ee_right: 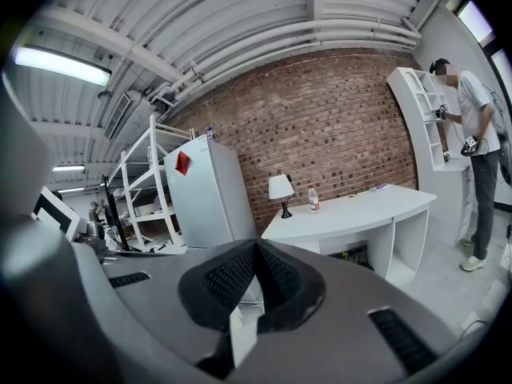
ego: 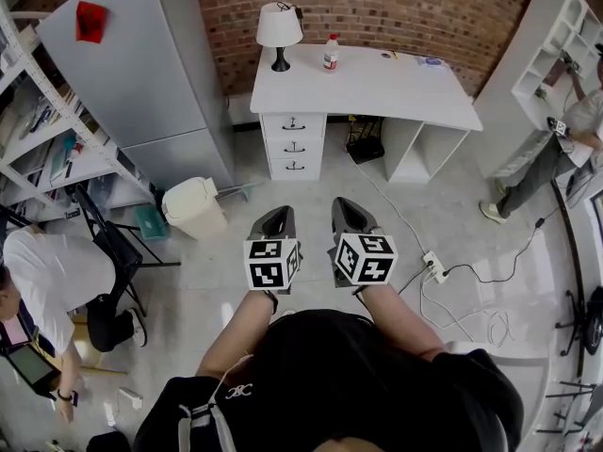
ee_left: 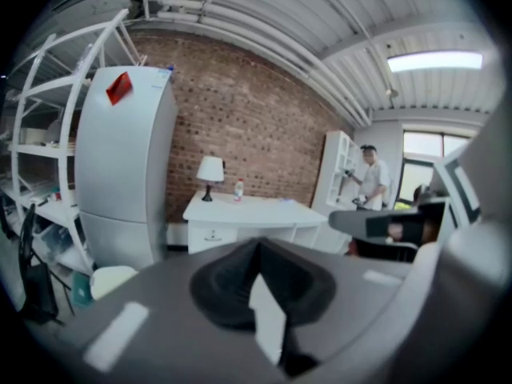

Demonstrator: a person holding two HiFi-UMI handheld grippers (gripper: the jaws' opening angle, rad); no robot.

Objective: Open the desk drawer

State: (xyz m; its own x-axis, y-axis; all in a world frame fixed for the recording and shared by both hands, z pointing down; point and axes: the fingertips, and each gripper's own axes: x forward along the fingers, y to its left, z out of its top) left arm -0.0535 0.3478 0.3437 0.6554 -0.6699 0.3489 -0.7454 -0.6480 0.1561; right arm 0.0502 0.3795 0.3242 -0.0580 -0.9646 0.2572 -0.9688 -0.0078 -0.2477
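A white desk [ego: 377,83] stands against the brick wall, far ahead of me. Its stack of three drawers [ego: 294,145] sits under the left end, and all three look closed, each with a small dark handle. In the head view my left gripper [ego: 279,213] and right gripper [ego: 345,203] are held side by side over the floor, well short of the desk. Both are shut with nothing between their jaws. The left gripper view shows the desk [ee_left: 248,212] and its top drawer [ee_left: 212,234] beyond the shut left gripper [ee_left: 258,243]. The right gripper view shows the desk [ee_right: 352,213] beyond the shut right gripper [ee_right: 256,245].
A grey fridge [ego: 132,64] and a cream waste bin [ego: 193,207] stand left of the desk. A lamp [ego: 280,28] and bottle [ego: 331,53] are on the desktop. A power strip [ego: 433,266] with cables lies on the floor at right. One person [ego: 42,281] is at left, another [ego: 565,149] at a white shelf.
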